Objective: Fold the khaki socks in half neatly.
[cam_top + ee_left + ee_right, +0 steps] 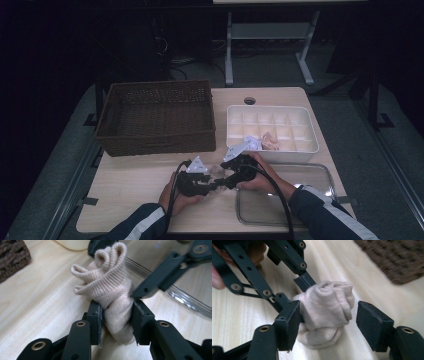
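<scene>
A rolled beige sock [107, 287] stands just above the light wooden table [130, 175], near its front middle. My left gripper [116, 312] is shut on its lower part, both pads pressing into the knit. My right gripper [328, 322] faces it from the other side, and the sock [327, 307] sits between its jaws. The right-hand pad stands clear of the cloth, so this gripper is open. In the high view the left gripper [212, 183] and right gripper [223, 176] meet tip to tip around the small pale sock [218, 171].
A brown wicker basket [157, 117] sits at the back left. A white divided tray [272, 120] at the back right holds small bundles [265, 142] in its front cells. A clear glass tray [285, 200] lies at the front right, under the right forearm.
</scene>
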### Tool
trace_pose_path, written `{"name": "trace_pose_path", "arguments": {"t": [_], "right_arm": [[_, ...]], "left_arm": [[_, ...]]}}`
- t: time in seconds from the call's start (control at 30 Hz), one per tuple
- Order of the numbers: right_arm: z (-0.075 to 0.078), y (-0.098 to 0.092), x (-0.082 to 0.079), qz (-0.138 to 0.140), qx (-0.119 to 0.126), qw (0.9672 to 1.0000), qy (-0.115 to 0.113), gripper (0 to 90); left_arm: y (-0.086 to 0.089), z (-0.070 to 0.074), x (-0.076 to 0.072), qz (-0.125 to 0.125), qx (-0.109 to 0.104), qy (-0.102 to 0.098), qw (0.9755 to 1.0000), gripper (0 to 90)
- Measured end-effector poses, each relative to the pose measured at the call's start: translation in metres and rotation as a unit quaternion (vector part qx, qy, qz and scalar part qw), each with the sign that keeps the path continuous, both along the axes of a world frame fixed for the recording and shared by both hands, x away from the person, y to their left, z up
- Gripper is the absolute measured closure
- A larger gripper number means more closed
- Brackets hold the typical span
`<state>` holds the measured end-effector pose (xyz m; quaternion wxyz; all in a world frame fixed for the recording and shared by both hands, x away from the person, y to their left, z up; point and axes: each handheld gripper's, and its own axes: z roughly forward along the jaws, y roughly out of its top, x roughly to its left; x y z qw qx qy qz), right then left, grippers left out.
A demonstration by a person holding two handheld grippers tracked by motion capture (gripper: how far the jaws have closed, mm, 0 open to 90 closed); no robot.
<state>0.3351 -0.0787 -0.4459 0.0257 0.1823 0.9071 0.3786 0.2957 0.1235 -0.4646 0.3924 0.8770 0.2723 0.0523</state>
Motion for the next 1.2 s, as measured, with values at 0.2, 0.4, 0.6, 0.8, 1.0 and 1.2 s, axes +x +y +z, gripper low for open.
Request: {"name": "trace_pose_path", "arguments": {"t": [0.2, 0.4, 0.6, 0.8, 1.0, 1.2], "right_arm": [[-0.006, 0.002, 0.009, 0.031, 0.014, 0.9987, 0.037, 36.5], [-0.013, -0.001, 0.019, 0.073, 0.04, 0.994, 0.071, 43.3], [-0.013, 0.004, 0.017, 0.095, 0.027, 0.9928, 0.069, 66.8], [-0.01, 0.003, 0.011, 0.094, 0.012, 0.9946, 0.044, 71.8], [-0.007, -0.002, 0.009, 0.081, 0.005, 0.9964, 0.027, 72.6], [-0.001, -0.007, 0.006, 0.071, -0.002, 0.9974, 0.011, 73.2]], "left_arm": [[0.007, -0.002, -0.003, -0.024, -0.007, -0.009, 0.9996, 62.3], [0.01, -0.003, -0.002, -0.059, -0.008, -0.024, 0.9979, 61.4], [0.013, -0.002, 0.0, -0.053, -0.01, -0.025, 0.9982, 50.5], [0.025, 0.004, 0.0, -0.045, -0.002, -0.022, 0.9987, 29.9], [0.053, 0.006, -0.001, -0.025, 0.024, -0.039, 0.9987, 20.9], [0.078, 0.0, 0.005, -0.004, 0.031, -0.028, 0.9991, 18.6]]}}
